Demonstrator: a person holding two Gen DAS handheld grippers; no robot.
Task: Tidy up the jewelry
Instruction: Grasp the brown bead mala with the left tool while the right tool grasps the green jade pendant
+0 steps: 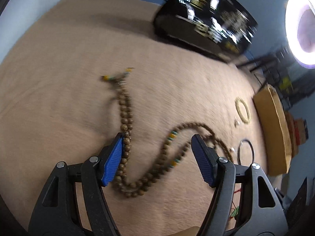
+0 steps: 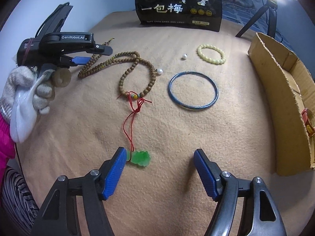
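A long brown wooden bead necklace (image 1: 126, 122) lies looped on the tan cloth; it also shows in the right wrist view (image 2: 135, 66). My left gripper (image 1: 156, 137) is open just above it, the beads between and beside its fingers. My right gripper (image 2: 159, 151) is open and empty, low over the cloth, with a green jade pendant (image 2: 140, 157) on a red cord (image 2: 131, 123) by its left finger. A dark blue bangle (image 2: 193, 90), a pale yellow bead bracelet (image 2: 211, 54) and two white pearls (image 2: 159, 71) lie further back.
A cardboard box (image 2: 279, 90) stands at the right edge of the cloth. A black printed bag (image 2: 180, 5) stands at the back. A tripod (image 2: 256, 17) is at the back right. The left view is motion-blurred.
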